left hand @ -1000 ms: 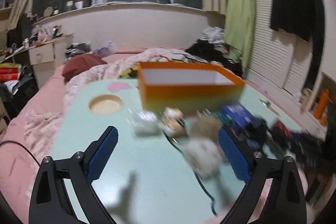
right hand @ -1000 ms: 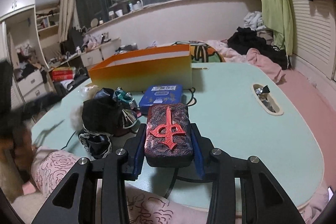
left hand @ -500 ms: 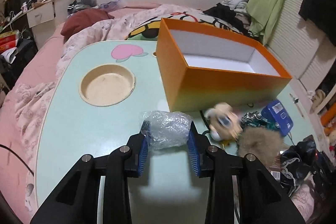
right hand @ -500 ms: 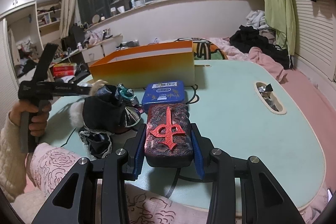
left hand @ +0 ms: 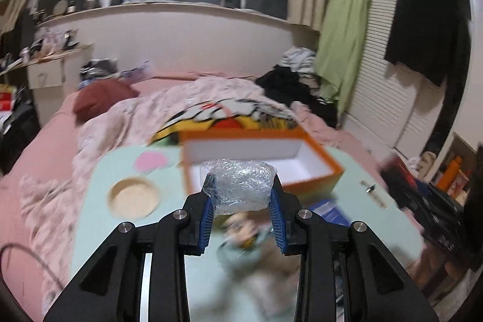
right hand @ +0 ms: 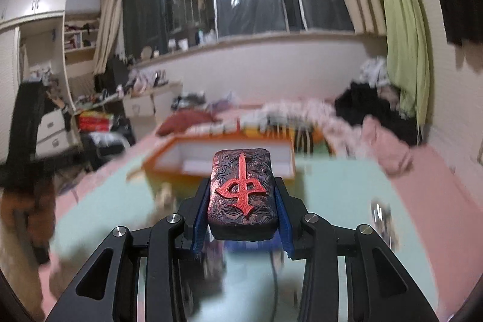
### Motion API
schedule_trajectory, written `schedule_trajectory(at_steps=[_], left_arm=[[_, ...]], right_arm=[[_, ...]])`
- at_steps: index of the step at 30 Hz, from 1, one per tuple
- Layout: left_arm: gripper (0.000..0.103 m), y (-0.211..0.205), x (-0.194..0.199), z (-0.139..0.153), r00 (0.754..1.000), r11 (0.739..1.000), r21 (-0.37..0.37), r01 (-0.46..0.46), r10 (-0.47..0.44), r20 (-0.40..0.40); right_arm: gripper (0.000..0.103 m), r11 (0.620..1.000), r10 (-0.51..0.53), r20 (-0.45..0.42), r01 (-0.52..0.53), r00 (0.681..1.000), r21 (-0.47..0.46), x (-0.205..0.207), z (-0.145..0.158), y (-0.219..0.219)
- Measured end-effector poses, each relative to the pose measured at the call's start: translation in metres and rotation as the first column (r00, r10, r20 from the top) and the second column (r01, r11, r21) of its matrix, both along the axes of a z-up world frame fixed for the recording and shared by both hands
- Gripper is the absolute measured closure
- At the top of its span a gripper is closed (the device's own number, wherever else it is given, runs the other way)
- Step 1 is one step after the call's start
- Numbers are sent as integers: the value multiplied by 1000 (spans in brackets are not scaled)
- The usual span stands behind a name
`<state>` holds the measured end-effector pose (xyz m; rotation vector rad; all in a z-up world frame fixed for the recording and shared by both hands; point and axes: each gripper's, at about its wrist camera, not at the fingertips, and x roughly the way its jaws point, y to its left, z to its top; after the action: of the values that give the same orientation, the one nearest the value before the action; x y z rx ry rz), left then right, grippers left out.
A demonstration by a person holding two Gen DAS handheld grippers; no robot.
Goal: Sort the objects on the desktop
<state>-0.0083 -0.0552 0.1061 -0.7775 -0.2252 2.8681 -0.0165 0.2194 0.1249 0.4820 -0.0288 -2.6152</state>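
My left gripper [left hand: 241, 195] is shut on a crumpled clear plastic wrap bundle [left hand: 240, 186] and holds it in the air in front of the open orange box [left hand: 320, 168] with white inside. My right gripper [right hand: 243, 201] is shut on a dark block with a red raised symbol [right hand: 243, 192] and holds it above the table, facing the same orange box [right hand: 223, 162]. A small plush toy [left hand: 241, 228] and a blue tin [left hand: 329, 212] lie blurred on the table below the left gripper.
The pale green table [left hand: 99, 219] has a round beige cup recess [left hand: 134, 196] at the left and a pink sticker [left hand: 151, 160]. A bed with pink bedding [left hand: 60, 141] lies behind it. Dark clutter [left hand: 422, 192] sits at the right edge. The left arm [right hand: 27, 141] shows blurred at left.
Both grippers have lifted with their loads and moved toward the orange box. The left one closed on the plastic bundle between the earliest frame and half a second ago.
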Motion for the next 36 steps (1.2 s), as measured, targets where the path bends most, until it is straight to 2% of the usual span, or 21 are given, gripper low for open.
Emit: schedule_trajectory(at_steps=[2,4,5,6,7,8,9,11,12,15,18,21,23,26,29,32,33,34,36], left_arm=[[69,12,-29,1,999,1000,19,14,-14,36],[67,17,-61,-8,995,999,48,-6,2,98],[54,17,-72,-16,991,998,58,-29,21,133],[34,16,-83,-25,984,997,63,-54,42,176],[31,15,-92,-36,972,994,53,-92,79,219],[29,17,-94,-44,971,993,19,-119,113,209],[23,22,-92,-45,978,989,-53,-137,144,153],[21,29,-93,-51,978,986,-116,-123,141,156],[21,31,-93,-52,979,986,-124,-112,131,158],[21,25,-87,-46,983,993,-65,-96,105,154],[21,17,-60,-26,994,996,-6,-90,90,59],[21,14,-27,-8,997,997,-10,-72,72,-9],[21,15,-2,-7,1000,999,-21,-29,29,-6],[21,17,37,-29,999,997,-69,47,-45,29],[21,11,68,-65,993,991,-121,64,-52,106],[21,10,73,-96,984,986,-159,56,-27,179],[15,14,72,-106,988,980,-197,39,-8,154],[12,20,73,-111,994,971,-237,13,14,112],[11,21,74,-117,997,978,-207,-23,37,67]], right_arm=[[65,999,-37,-2,37,999,10,-32,9,-13],[61,998,-55,14,55,998,22,-58,4,-23],[54,997,-65,33,63,997,44,-71,-4,-29],[29,994,-83,72,77,994,79,-83,-14,-35],[20,991,-100,115,88,988,103,-90,-24,-37],[20,991,-95,171,77,981,113,-97,-36,-39],[20,992,-84,218,61,972,110,-101,-44,-38],[19,988,-99,154,78,983,135,-91,-49,-38],[19,988,-91,171,68,981,136,-91,-50,-38],[19,993,-94,154,83,984,79,-86,-46,-31],[19,993,-112,61,113,992,-15,-59,-30,-14],[19,994,-86,22,88,996,-67,-27,-18,-4],[19,997,-57,32,59,998,-58,-1,-20,3],[19,999,-33,76,33,997,0,33,-37,11],[19,999,-12,156,5,988,47,59,-63,21],[17,988,-62,224,29,973,150,68,-92,23],[12,979,-85,251,34,964,201,66,-105,20],[7,980,-75,283,18,956,199,62,-113,20],[1,989,-69,288,27,955,147,56,-117,29]])
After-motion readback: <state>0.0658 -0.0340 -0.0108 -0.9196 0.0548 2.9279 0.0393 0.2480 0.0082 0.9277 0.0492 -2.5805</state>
